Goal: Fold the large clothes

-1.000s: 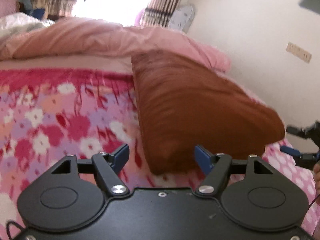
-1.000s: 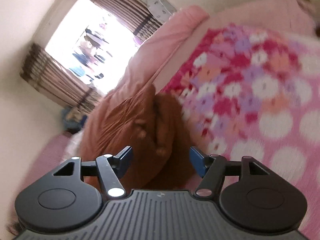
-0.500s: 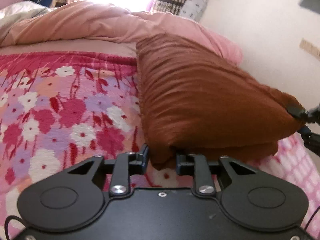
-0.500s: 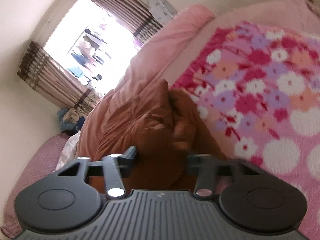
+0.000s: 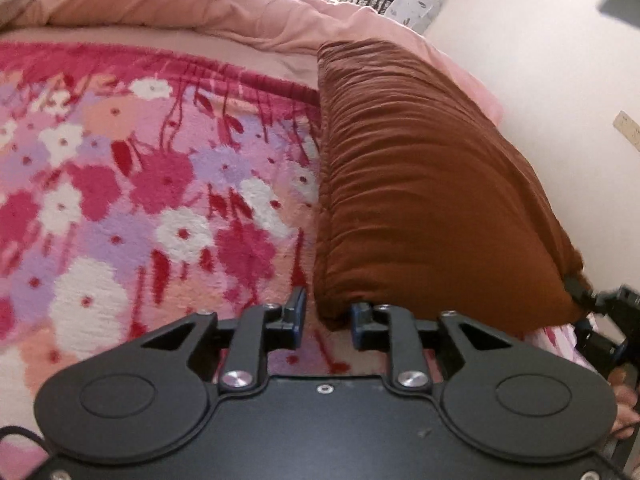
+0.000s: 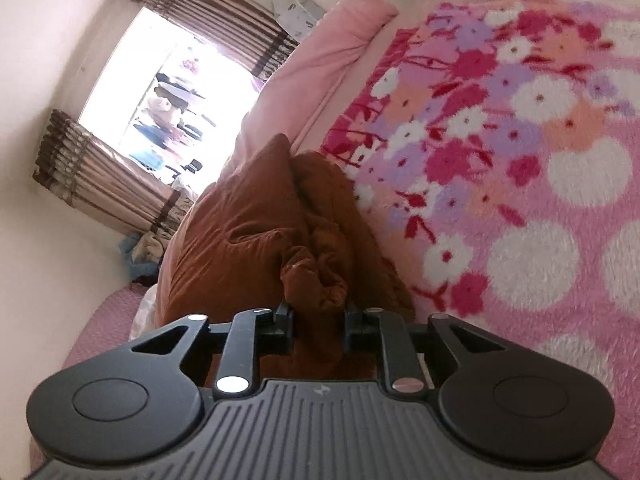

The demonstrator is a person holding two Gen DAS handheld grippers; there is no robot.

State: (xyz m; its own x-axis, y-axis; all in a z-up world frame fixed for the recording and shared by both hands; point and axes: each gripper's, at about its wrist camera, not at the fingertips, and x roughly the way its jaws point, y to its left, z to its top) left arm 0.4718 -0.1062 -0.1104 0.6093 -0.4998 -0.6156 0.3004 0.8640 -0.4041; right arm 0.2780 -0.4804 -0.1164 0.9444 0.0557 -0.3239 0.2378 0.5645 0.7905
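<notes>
No brand, label or readable writing shows on anything in either view. On your far left lies the floral blanket (image 5: 160,208), fleecy pink with white, red and lilac flowers, spread flat across the bed. Behind it, a plain pink quilt (image 5: 192,4) is bunched along the far edge. To the right of the blanket's middle sits the brown garment (image 5: 420,184), a rust-coloured cloth folded into a thick, long wedge with fine crosswise wrinkles, resting on the blanket and reaching back to the quilt. Your left gripper (image 5: 326,322) has its jaws drawn close together with the garment's near left corner between them, though a gap remains beside the left finger, so you cannot tell whether it is truly pinching the cloth. At the garment's near right corner, your right gripper (image 5: 588,312) clamps the fabric at its tip. In the right wrist view, the same right gripper (image 6: 318,320) is clenched on a bunched knot of the brown garment (image 6: 248,248), whose layers rise in puffy folds, and the curtained window (image 6: 168,92) glows beyond it.
</notes>
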